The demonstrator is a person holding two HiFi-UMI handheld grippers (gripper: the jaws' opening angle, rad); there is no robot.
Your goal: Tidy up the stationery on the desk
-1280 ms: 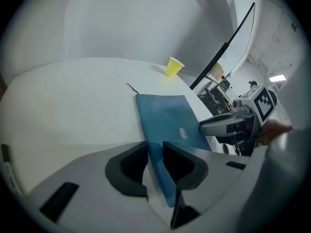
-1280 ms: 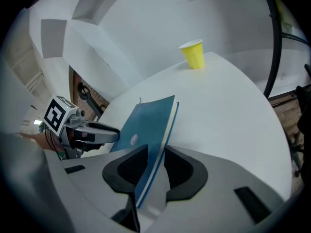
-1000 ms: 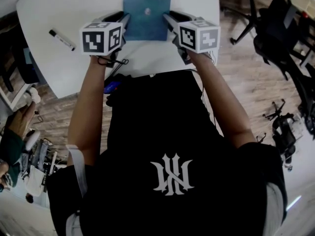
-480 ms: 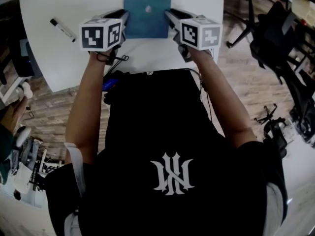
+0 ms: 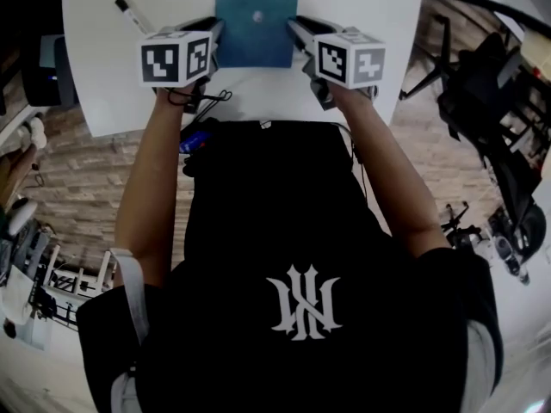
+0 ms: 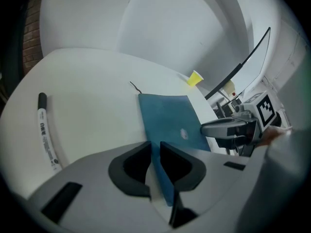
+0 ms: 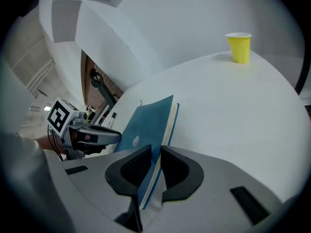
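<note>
The white desk (image 5: 362, 7) fills the top of the head view. The person stands at its near edge with both forearms stretched forward side by side, wrists angled so the tools point forward and down. A blue notebook (image 5: 256, 24) sits between the two tools near the desk's front middle, one long edge facing each hand; I cannot tell whether it rests flat or is raised off the surface. The left gripper (image 5: 217, 31), its marker cube (image 5: 176, 57) on top, meets the notebook's left edge. In the left gripper view its dark pads stand nearly together with the blue cover pinched between them. The right gripper (image 5: 294, 29), under its own cube (image 5: 351, 58), meets the opposite edge. Its jaws have just been closing, and the right gripper view shows the pale page block and cover clamped between the pads. A black-capped white marker pen (image 5: 133, 13) lies on the desk well left of the notebook. A small yellow cup (image 7: 239, 46) stands upright far back on the desk.
</note>
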